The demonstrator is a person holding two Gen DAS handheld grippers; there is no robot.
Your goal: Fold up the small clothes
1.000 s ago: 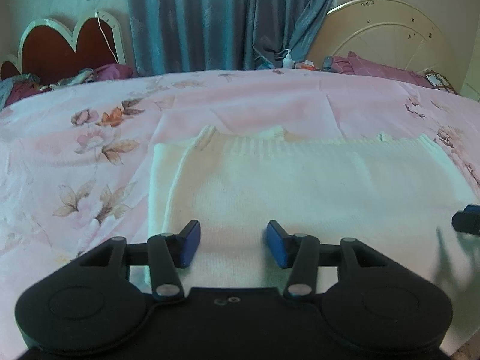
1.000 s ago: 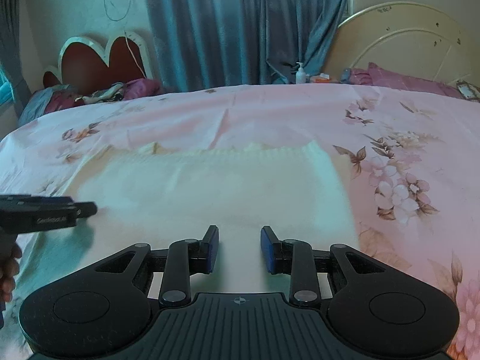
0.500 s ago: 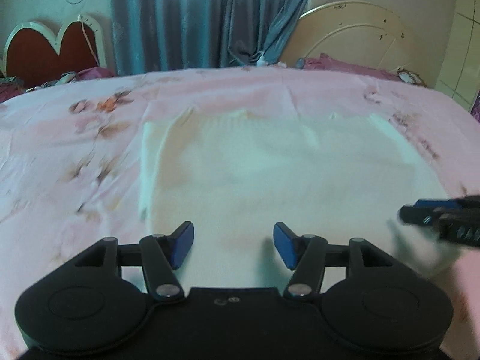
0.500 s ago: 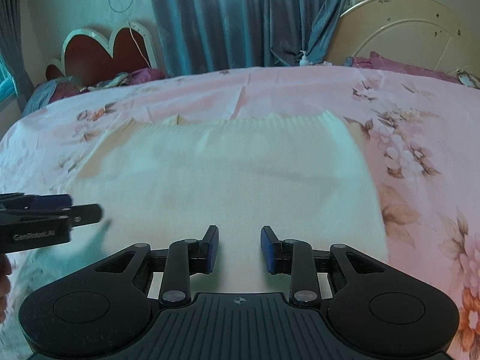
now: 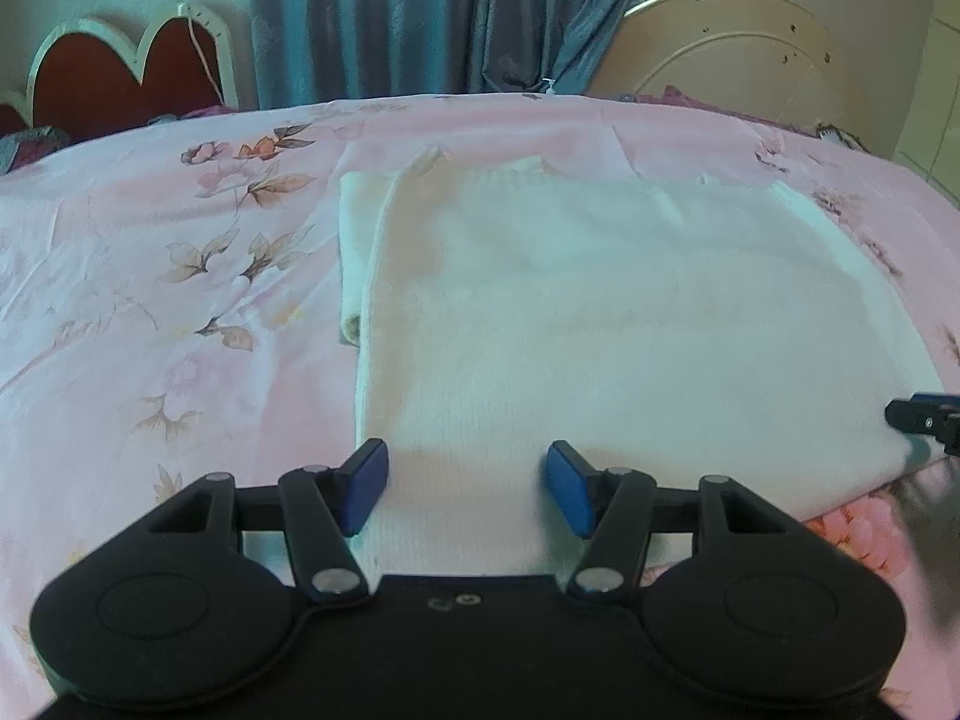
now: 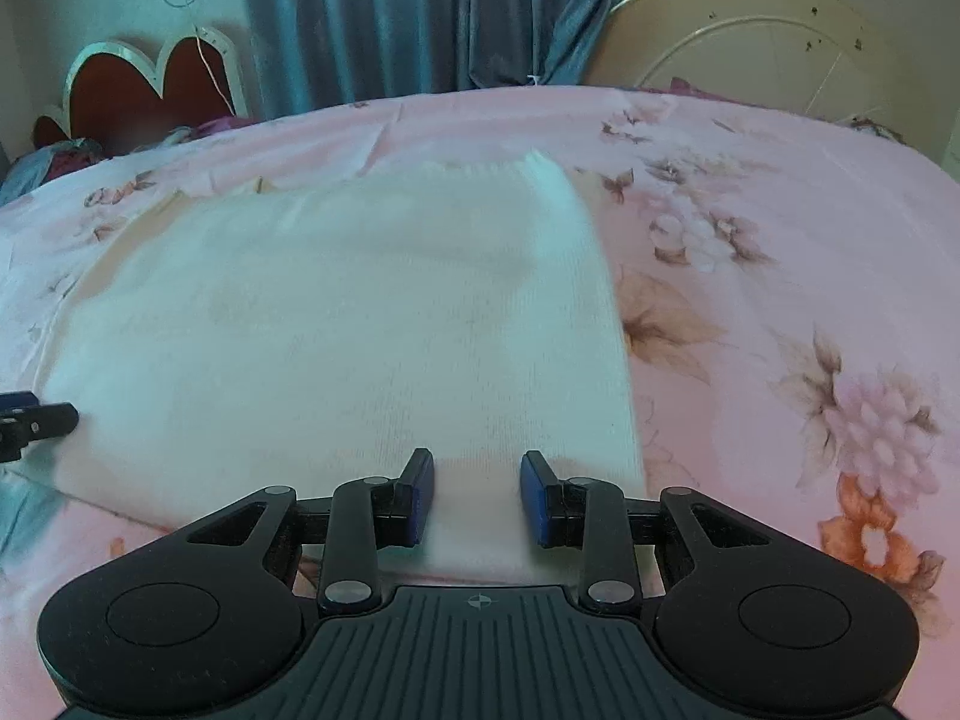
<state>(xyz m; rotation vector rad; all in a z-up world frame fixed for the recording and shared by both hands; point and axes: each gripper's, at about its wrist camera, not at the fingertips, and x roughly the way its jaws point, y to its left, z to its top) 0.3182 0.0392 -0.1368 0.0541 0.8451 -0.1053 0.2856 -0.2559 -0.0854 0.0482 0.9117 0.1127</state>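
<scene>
A white knit garment lies flat on the pink floral bedsheet, its sleeve folded in along the left edge. It also shows in the right wrist view. My left gripper is open and empty, with its blue pads over the garment's near left corner. My right gripper is open and empty over the near right corner. Each gripper's tip shows at the edge of the other's view.
The bed's near edge lies just under both grippers. A red heart-shaped headboard stands far left, blue curtains behind, a cream round headboard far right. Clutter lies along the bed's far side.
Both grippers have drawn back toward the garment's near edge and lowered. The garment has not moved. Both stay open.
</scene>
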